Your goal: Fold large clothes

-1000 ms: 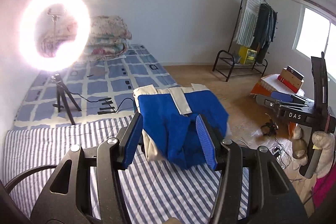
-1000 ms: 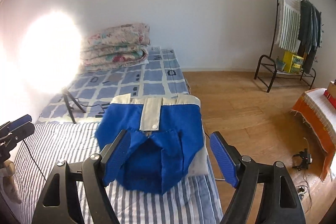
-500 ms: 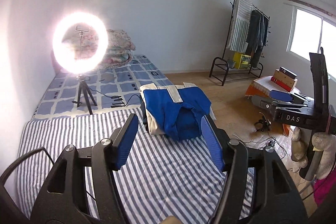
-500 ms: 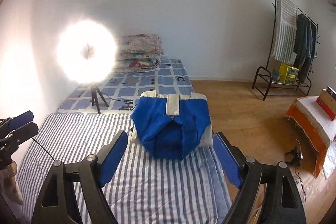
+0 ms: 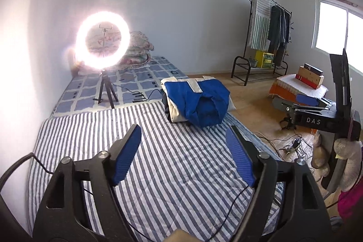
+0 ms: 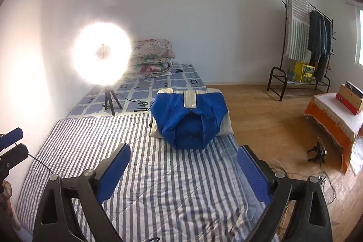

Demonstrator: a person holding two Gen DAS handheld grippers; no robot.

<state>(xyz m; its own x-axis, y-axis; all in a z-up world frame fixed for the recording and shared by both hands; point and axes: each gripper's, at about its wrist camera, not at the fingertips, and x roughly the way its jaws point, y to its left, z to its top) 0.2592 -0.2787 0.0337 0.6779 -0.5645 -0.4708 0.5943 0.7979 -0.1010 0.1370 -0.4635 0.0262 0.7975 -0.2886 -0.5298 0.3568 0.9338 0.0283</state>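
Observation:
A folded blue and cream garment (image 5: 197, 102) lies on the striped blue and white bed cover (image 5: 158, 162), near the bed's right edge; it also shows in the right wrist view (image 6: 191, 118). My left gripper (image 5: 183, 144) is open and empty, well back from the garment above the stripes. My right gripper (image 6: 183, 162) is open and empty too, held back from the garment. The right gripper shows from the side in the left wrist view (image 5: 306, 103), and the left one at the left edge of the right wrist view (image 6: 10, 142).
A lit ring light on a tripod (image 5: 103, 44) stands on the checked bedding (image 5: 136, 81), its cable running across the bed. Folded floral quilts (image 6: 152, 58) lie at the head. A clothes rack (image 6: 304, 42), an orange-covered stand with boxes (image 6: 335, 110) and floor cables (image 5: 292, 144) are at right.
Both grippers have pulled back and away from the garment, which now lies alone on the bed and looks much smaller. Both stayed open.

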